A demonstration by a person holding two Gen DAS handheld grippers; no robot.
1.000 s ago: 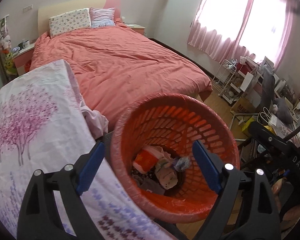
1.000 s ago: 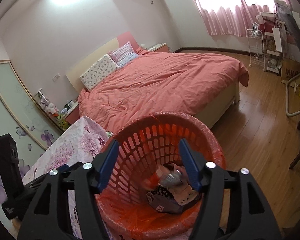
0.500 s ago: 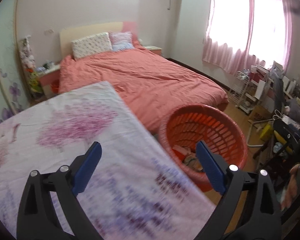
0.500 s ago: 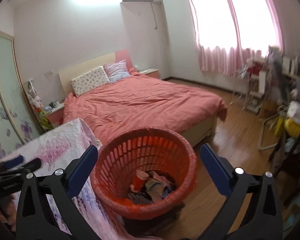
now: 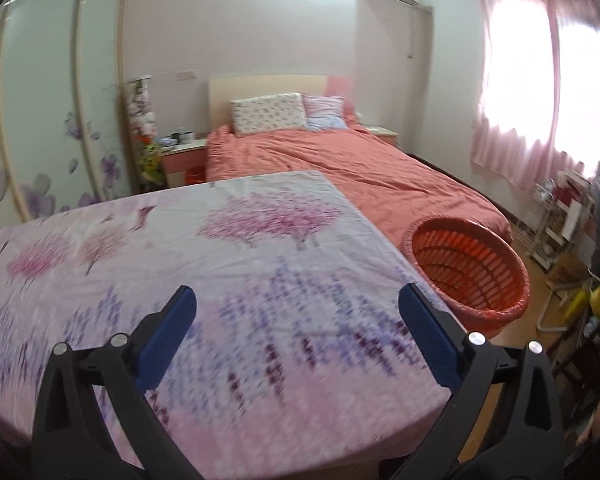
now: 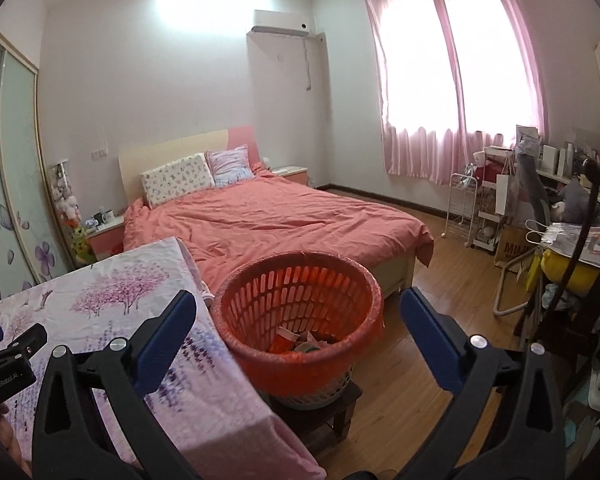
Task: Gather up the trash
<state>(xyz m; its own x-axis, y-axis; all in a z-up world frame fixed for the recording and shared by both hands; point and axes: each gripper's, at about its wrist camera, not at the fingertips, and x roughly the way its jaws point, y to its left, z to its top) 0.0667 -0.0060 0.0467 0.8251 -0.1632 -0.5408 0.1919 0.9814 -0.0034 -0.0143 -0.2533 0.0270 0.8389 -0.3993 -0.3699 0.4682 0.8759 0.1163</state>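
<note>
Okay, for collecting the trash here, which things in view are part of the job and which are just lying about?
Part of the job:
- round orange plastic basket with slotted walls
- trash inside it
- left gripper, open
- right gripper, open

Just lying about:
- floral pink-and-purple cloth-covered table
- bed with salmon-pink cover
- two pillows
- white wire rack
- pink curtains

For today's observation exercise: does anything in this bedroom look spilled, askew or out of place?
Nothing stands out. The round orange plastic basket stands upright with its trash inside, and the floral pink tablecloth lies flat with nothing on it.
</note>
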